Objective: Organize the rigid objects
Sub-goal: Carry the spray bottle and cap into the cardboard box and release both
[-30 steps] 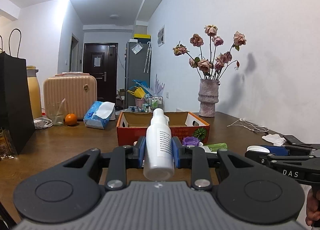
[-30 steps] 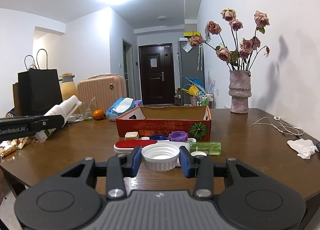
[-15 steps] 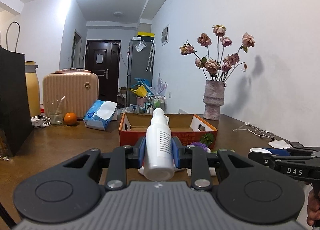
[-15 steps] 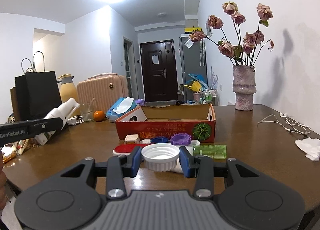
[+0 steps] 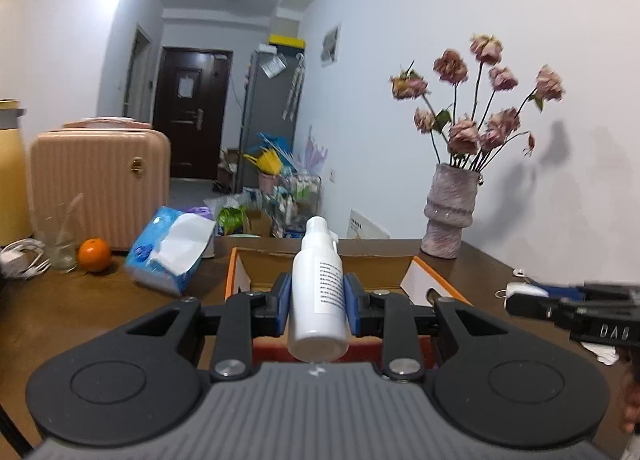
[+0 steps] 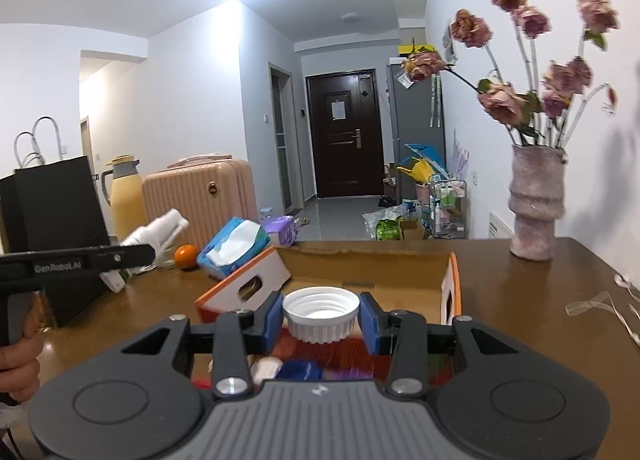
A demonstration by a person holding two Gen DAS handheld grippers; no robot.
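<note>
The left tool (image 5: 316, 310) is pinching a white bottle (image 5: 318, 292) upright between its blue pads, hanging over the near edge of the open cardboard box (image 5: 416, 260) on the counter (image 5: 80, 308). The right tool (image 6: 320, 318) is gripping a white lid (image 6: 321, 314), open side up, over the same box's near edge. From that lid, the vase (image 6: 534, 203) is standing at two o'clock and the tissue pack (image 6: 234, 246) at ten o'clock.

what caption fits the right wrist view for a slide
Right gripper carries a white cap over the open cardboard box.
</note>
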